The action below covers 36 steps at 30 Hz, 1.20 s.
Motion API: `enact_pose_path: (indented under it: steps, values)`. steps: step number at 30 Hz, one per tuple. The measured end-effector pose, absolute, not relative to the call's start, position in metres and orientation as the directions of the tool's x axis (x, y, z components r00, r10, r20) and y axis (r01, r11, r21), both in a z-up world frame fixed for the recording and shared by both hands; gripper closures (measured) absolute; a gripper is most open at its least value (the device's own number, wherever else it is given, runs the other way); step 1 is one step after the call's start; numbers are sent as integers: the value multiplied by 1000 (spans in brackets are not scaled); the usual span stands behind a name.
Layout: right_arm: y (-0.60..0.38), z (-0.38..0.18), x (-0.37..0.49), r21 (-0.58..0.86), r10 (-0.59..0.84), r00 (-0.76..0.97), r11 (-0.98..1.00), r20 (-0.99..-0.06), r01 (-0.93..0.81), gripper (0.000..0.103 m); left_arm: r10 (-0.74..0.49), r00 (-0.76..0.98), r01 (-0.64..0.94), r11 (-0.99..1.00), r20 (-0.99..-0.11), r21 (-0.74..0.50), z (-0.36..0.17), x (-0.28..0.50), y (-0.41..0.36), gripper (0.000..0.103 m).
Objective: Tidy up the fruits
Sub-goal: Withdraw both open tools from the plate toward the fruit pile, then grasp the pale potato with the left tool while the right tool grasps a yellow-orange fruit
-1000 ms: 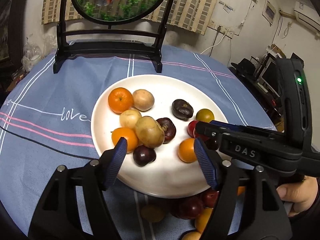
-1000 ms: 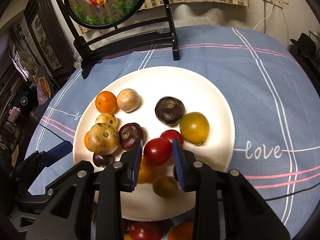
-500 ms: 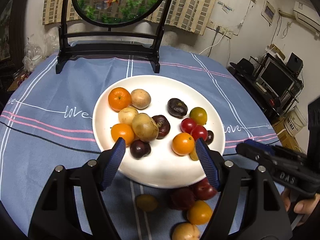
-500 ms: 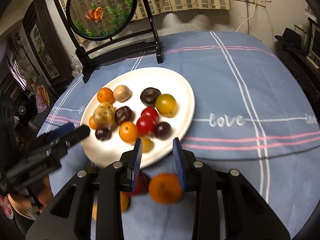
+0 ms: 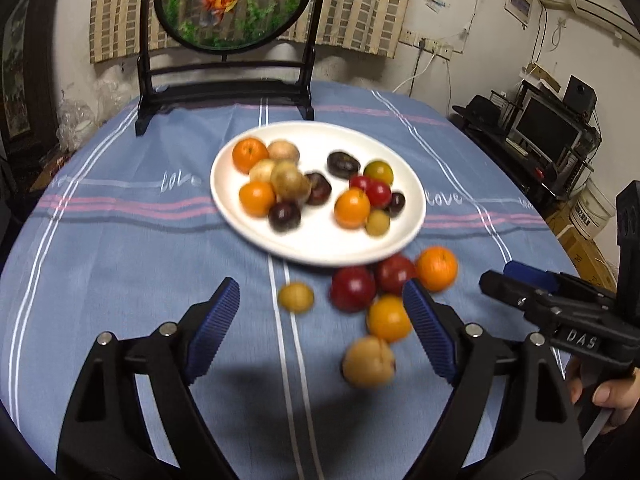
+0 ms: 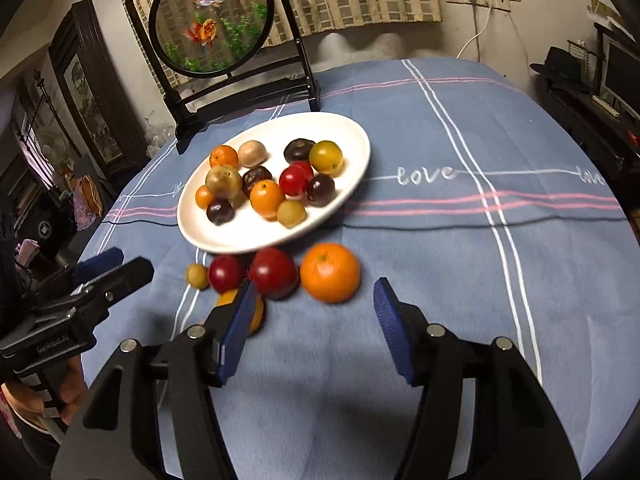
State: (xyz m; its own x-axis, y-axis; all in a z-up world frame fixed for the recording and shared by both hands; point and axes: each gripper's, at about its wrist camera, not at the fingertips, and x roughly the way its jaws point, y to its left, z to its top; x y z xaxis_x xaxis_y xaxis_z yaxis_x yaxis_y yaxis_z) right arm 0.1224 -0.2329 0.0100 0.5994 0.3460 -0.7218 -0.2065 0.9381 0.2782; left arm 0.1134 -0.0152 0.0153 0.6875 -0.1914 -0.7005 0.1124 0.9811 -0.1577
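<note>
Orange (image 6: 330, 267) lies just beyond the right gripper's (image 6: 316, 332) opening, seemingly empty jaws.

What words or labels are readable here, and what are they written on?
"love": stitched in white on the blue striped tablecloth, several times.
"DAS": white letters on the right gripper.
"GenRobot.AI": small label on the left gripper, barely legible.
White bucket print: too small to read.

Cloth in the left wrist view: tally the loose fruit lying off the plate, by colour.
Red fruit: 2
Orange fruit: 2
Small yellowish fruit: 1
Tan fruit: 1
Total: 6
</note>
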Motion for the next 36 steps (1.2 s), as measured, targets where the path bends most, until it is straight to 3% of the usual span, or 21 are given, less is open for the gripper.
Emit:
enact_pose_path:
  steps: [26,33,36]
  values:
    - [-257,-21,76,309,353,577,934,-736,-178,39,-183,592,180,979,-785,-92,-34,87,-51,19]
    - [-260,-24,76,318,355,569,933,-742,-168,39,-185,541,196,976,-820,-91,-51,104,-65,37]
    - [-260,-25,78,316,353,569,934,-743,-168,39,-172,545,208,976,-821,-66,-50,104,-68,58]
